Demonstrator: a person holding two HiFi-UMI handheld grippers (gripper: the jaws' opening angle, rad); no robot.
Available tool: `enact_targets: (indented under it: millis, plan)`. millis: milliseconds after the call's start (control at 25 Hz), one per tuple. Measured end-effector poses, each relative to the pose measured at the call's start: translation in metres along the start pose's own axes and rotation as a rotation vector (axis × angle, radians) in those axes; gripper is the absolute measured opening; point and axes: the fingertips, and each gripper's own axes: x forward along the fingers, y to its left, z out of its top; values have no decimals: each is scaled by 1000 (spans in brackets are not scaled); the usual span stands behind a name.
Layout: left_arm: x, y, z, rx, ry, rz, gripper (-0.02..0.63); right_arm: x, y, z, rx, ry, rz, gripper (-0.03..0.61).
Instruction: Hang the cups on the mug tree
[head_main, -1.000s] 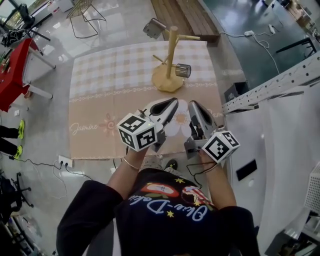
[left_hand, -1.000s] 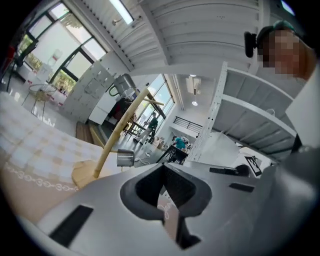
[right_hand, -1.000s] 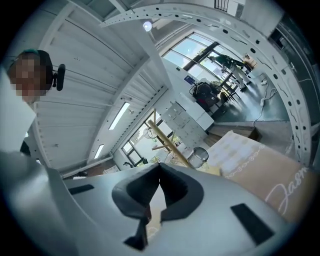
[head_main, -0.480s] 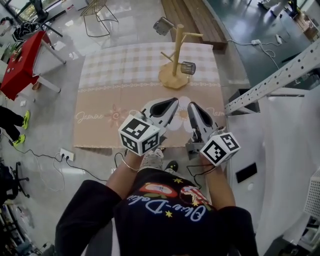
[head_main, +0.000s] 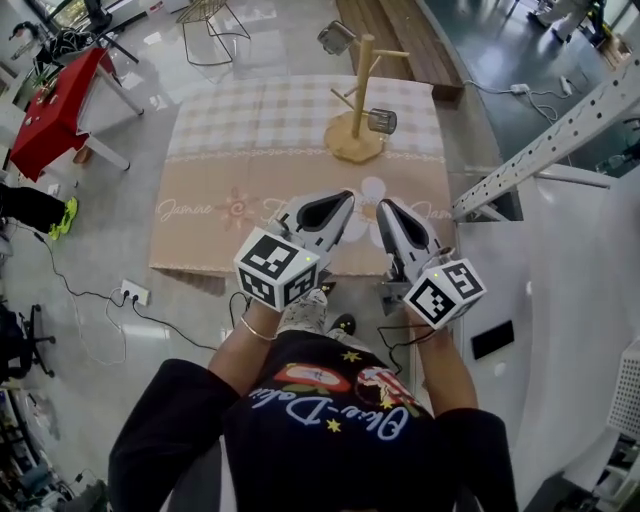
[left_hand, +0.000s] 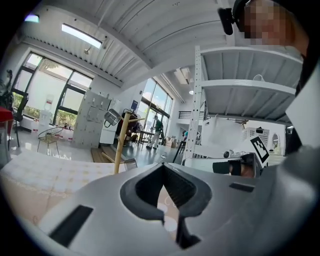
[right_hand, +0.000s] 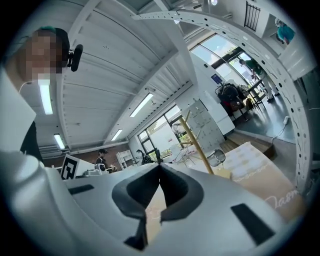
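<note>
The wooden mug tree (head_main: 358, 95) stands at the far right of the table with the checked cloth (head_main: 250, 130). One metal cup (head_main: 337, 38) hangs on an upper left peg and a second cup (head_main: 381, 121) on a lower right peg. My left gripper (head_main: 343, 199) and right gripper (head_main: 386, 208) are side by side over the table's near edge, well short of the tree. Both are shut with nothing in them. In the left gripper view the tree (left_hand: 120, 142) rises beyond the shut gripper (left_hand: 162, 167). In the right gripper view the tree (right_hand: 197, 145) and a cup (right_hand: 216, 157) show past the shut gripper (right_hand: 160, 166).
A red table (head_main: 55, 100) stands at the left, and a wire chair (head_main: 215, 15) sits behind the cloth-covered table. A wooden bench (head_main: 400, 30) lies at the back. A white perforated shelf frame (head_main: 540, 140) runs along the right. Cables (head_main: 90, 300) trail on the floor.
The head view has shifted, so the table and tree sit further right and up in frame. Both grippers stay shut, empty and close together near the body.
</note>
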Motion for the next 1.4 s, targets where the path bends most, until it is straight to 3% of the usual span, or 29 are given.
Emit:
enact_targets:
  millis: [480,1400]
  plan:
    - [-33,-1,5,32,-20,74,8,1,39,-8,-86,78,105,9]
    - [-54,5,15,38,-14,8,8,25,63,-17,-108,113,112,9]
